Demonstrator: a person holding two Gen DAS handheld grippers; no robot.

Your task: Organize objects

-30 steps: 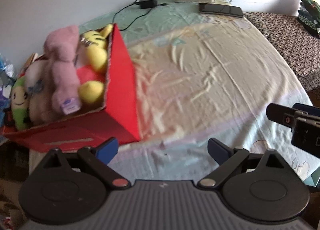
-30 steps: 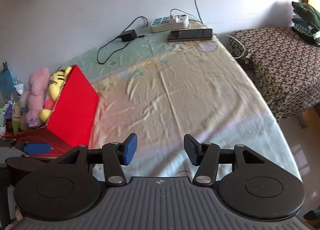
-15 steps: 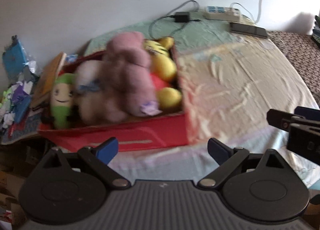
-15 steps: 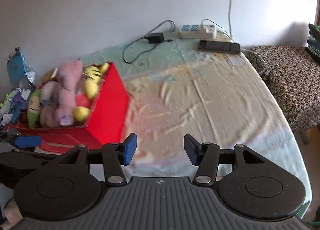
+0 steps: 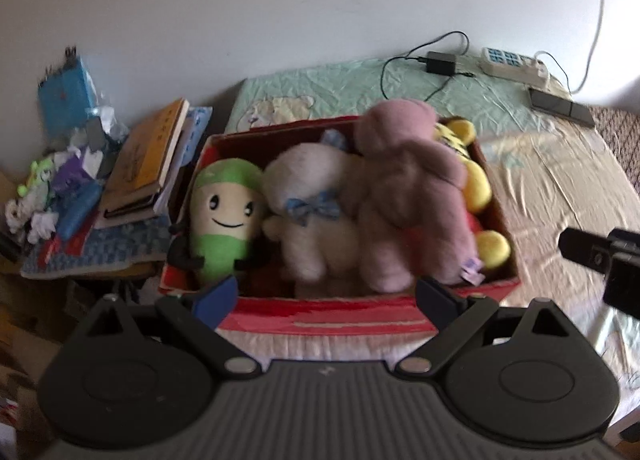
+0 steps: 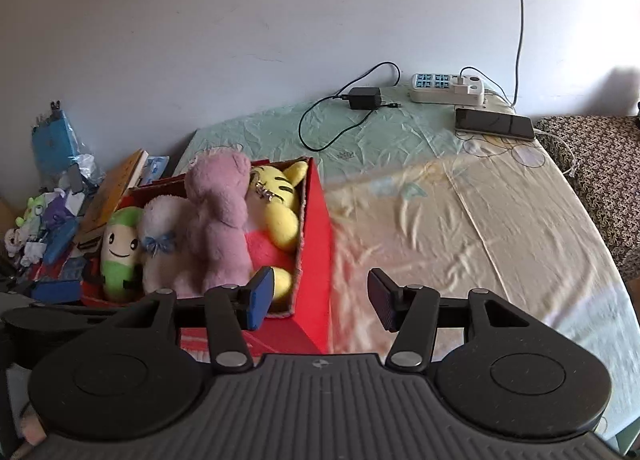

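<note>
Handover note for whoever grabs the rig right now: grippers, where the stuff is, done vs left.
Left gripper: open, empty, facing the red box.
Right gripper: open, empty, over the box's near right corner.
The box sits on the bed's left side, holding the green plush, white plush, pink plush and yellow plush.
Done: no plush lies loose on the sheet.
Left: unclear; perhaps the books and clutter beside the bed.
</note>
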